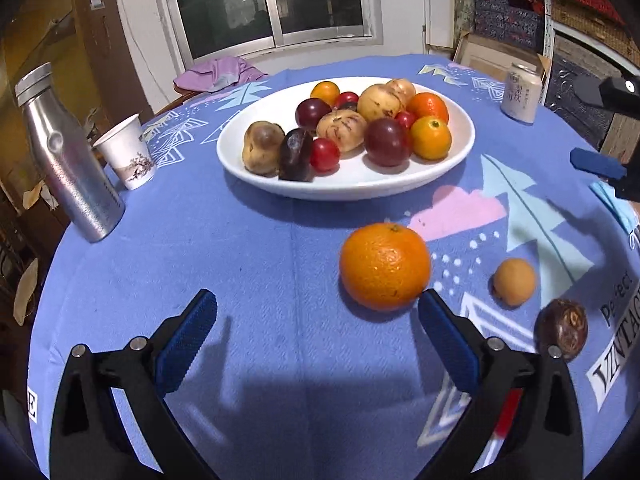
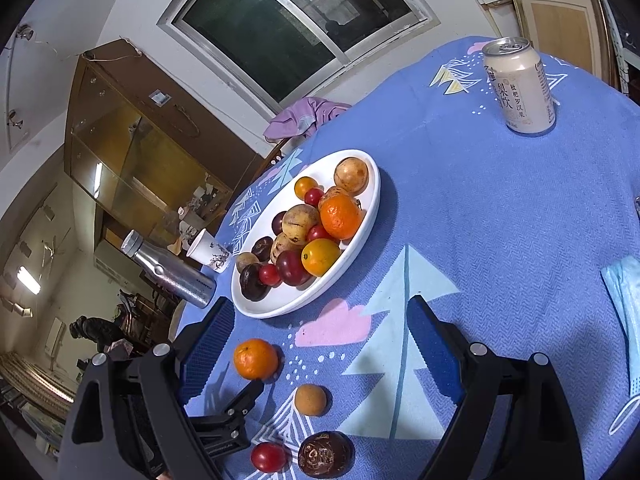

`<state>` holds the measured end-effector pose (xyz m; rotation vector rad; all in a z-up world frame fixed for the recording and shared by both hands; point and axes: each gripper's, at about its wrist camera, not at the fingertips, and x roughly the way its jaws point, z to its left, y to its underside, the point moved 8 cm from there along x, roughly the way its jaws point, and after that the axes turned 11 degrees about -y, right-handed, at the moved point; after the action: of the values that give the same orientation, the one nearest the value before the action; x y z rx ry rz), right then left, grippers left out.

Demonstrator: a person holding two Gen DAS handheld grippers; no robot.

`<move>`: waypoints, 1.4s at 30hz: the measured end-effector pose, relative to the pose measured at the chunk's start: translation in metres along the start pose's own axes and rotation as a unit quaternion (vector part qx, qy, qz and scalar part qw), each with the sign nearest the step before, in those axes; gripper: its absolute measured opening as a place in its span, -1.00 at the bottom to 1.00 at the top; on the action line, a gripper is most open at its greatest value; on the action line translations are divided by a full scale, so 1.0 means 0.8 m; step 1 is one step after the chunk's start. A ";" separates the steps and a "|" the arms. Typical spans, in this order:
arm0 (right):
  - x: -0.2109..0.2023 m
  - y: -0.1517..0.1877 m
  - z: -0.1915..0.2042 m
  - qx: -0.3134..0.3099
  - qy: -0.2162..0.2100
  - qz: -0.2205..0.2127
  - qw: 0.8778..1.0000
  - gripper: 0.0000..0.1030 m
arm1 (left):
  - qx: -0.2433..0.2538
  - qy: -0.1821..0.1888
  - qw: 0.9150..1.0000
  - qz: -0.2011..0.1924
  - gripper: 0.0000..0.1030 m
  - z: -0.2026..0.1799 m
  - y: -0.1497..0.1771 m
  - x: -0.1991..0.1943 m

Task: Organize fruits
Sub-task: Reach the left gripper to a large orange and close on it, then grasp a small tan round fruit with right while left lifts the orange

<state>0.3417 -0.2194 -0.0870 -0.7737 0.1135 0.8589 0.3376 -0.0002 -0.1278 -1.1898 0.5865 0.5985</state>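
Observation:
A white plate [image 1: 348, 188] holds several plums, oranges, tan melons and red fruits at mid table. On the blue cloth in front of it lie an orange [image 1: 385, 266], a small tan fruit [image 1: 514, 282] and a dark brown passion fruit [image 1: 562, 334]. My left gripper [image 1: 316, 304] is open and empty, its right fingertip just beside the orange. My right gripper [image 2: 322, 308] is open too, hovering over the cloth near the plate [image 2: 276, 306]. Below it lie the orange [image 2: 256, 359], tan fruit [image 2: 311, 400], passion fruit [image 2: 326, 460] and a red fruit [image 2: 269, 457].
A steel bottle [image 1: 68, 152] and a paper cup [image 1: 126, 152] stand at the left table edge. A drink can [image 1: 520, 92] stands at the back right. A blue face mask [image 2: 624, 320] lies at the right, and a purple cloth [image 1: 220, 74] hangs behind the table.

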 end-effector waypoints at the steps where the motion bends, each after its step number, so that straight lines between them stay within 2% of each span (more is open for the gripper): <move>1: 0.000 0.000 0.000 0.000 0.000 0.000 1.000 0.72 | -0.003 0.002 1.000 -0.002 0.92 0.000 -0.003 0.001; 7: 0.002 0.003 0.004 -0.009 0.004 0.004 1.000 0.72 | 0.011 0.014 0.999 -0.031 0.92 -0.017 -0.019 -0.006; 13: 0.005 0.003 0.005 -0.014 0.005 0.008 1.000 0.72 | 0.020 0.044 0.999 -0.020 0.92 -0.027 -0.012 -0.008; 14: 0.005 0.003 0.005 -0.015 0.005 0.009 1.000 0.72 | 0.019 0.047 0.999 -0.019 0.88 -0.027 -0.010 -0.008; 17: 0.007 0.004 0.007 -0.020 0.005 0.012 1.000 0.72 | 0.010 0.056 0.998 -0.017 0.43 -0.025 -0.012 -0.005; 20: 0.011 0.007 0.008 -0.024 0.008 0.017 1.000 0.72 | -0.002 0.071 0.997 -0.002 0.42 -0.023 -0.012 0.004; 22: 0.012 0.009 0.008 -0.026 0.011 0.020 0.999 0.72 | -0.007 0.073 0.997 -0.009 0.42 -0.021 -0.013 0.000; 23: 0.013 0.009 0.008 -0.026 0.011 0.021 0.999 0.72 | -0.005 0.073 0.997 -0.013 0.35 -0.022 -0.014 -0.002; 24: 0.013 0.010 0.008 -0.027 0.012 0.022 0.999 0.72 | 0.001 0.081 0.997 -0.013 0.09 -0.026 -0.013 -0.003; 26: 0.016 0.012 0.009 -0.031 0.011 0.029 0.999 0.72 | 0.007 0.095 0.995 -0.011 -0.07 -0.033 -0.011 -0.005; 30: 0.031 0.030 0.023 -0.071 0.010 0.074 0.995 0.72 | -0.002 0.058 0.998 -0.010 -0.08 -0.010 -0.008 -0.003; 32: 0.044 0.047 0.035 -0.104 0.008 0.115 0.988 0.60 | -0.040 0.054 0.998 0.006 -0.08 0.019 -0.004 0.001; 34: 0.054 0.064 0.044 -0.134 0.010 0.146 0.980 0.36 | -0.067 0.044 0.997 0.015 -0.08 0.043 0.000 0.004; 36: 0.065 0.084 0.051 -0.161 0.013 0.179 0.971 0.02 | -0.087 0.032 0.995 0.019 -0.08 0.062 0.002 0.006; 39: 0.075 0.101 0.054 -0.187 0.025 0.203 0.961 -0.08 | -0.102 0.038 0.994 0.022 -0.08 0.073 0.002 0.008; 42: 0.074 0.103 0.053 -0.194 0.034 0.202 0.959 -0.12 | -0.091 0.038 0.995 0.025 -0.08 0.067 0.004 0.010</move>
<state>0.3131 -0.1211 -0.1258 -1.1732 0.1695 1.2643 0.3469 0.0533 -0.1211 -1.3771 0.6373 0.6630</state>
